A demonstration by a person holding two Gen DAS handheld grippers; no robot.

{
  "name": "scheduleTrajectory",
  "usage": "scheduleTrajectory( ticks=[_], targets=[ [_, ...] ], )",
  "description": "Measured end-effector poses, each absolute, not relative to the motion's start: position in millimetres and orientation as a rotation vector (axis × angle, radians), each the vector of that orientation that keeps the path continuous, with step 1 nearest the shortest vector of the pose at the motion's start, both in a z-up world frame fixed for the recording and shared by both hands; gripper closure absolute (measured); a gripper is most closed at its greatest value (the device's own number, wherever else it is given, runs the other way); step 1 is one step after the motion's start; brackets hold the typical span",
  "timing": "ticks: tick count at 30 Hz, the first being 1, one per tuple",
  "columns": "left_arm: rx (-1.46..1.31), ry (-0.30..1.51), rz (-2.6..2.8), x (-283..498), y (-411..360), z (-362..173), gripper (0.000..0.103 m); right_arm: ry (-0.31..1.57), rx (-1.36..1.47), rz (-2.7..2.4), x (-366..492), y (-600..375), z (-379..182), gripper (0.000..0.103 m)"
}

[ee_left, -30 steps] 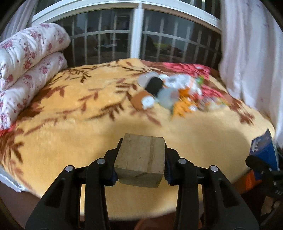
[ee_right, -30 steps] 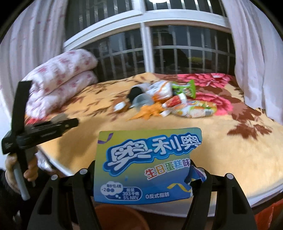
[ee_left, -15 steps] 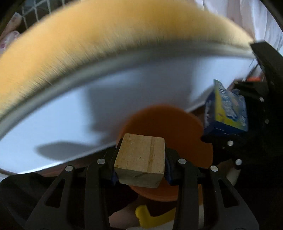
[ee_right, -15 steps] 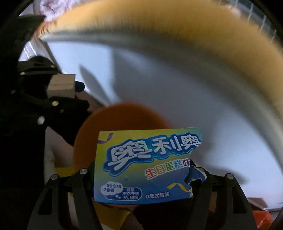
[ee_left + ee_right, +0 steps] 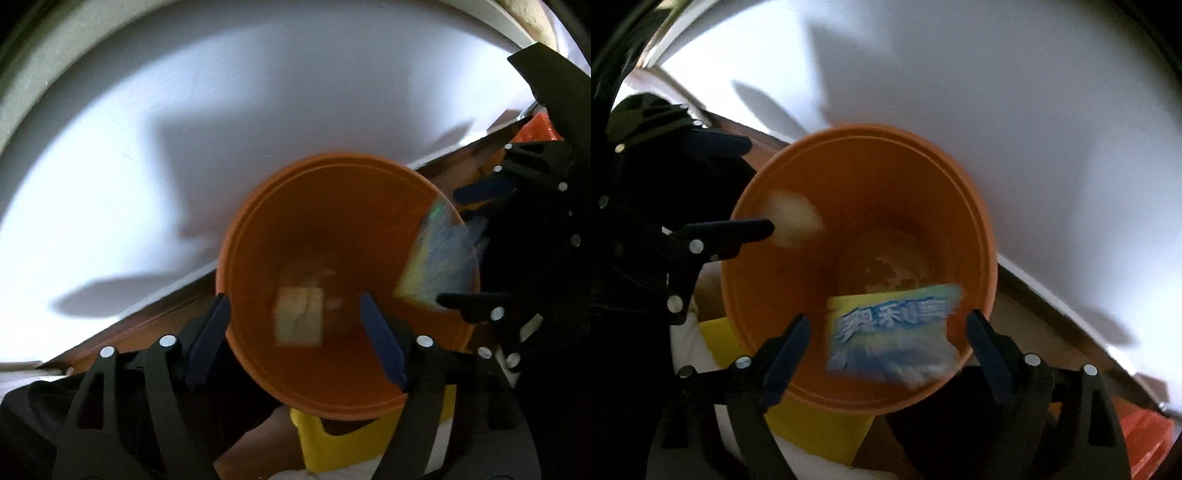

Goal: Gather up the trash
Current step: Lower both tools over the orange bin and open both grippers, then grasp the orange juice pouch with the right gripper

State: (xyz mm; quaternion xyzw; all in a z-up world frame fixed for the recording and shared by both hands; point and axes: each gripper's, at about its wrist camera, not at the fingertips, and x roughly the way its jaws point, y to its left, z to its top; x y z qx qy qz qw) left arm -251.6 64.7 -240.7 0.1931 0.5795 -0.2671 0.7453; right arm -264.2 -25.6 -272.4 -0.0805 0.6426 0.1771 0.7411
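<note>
Wooden block (image 5: 299, 320) and tilted snack wrapper (image 5: 894, 336), blurred, inside orange bucket (image 5: 768, 280).

Blurred wooden block (image 5: 299, 317), blue wrapper (image 5: 892, 334) inside orange bucket (image 5: 798, 380)

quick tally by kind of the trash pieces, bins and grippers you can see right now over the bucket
wooden block: 1
blue and yellow snack wrapper: 1
orange bucket: 1
grippers: 2, left gripper and right gripper, both open
total: 5
</note>
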Motion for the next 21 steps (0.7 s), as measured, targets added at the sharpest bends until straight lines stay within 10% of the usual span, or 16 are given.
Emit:
scheduleTrajectory(
  ticks=[21],
  targets=[
    [0.120,0.775,-0.528,-236.0,126.9,-49.7,0.026,0.833,0.437,0.254,-235.9,-182.2,-34.6,0.019]
  ],
)
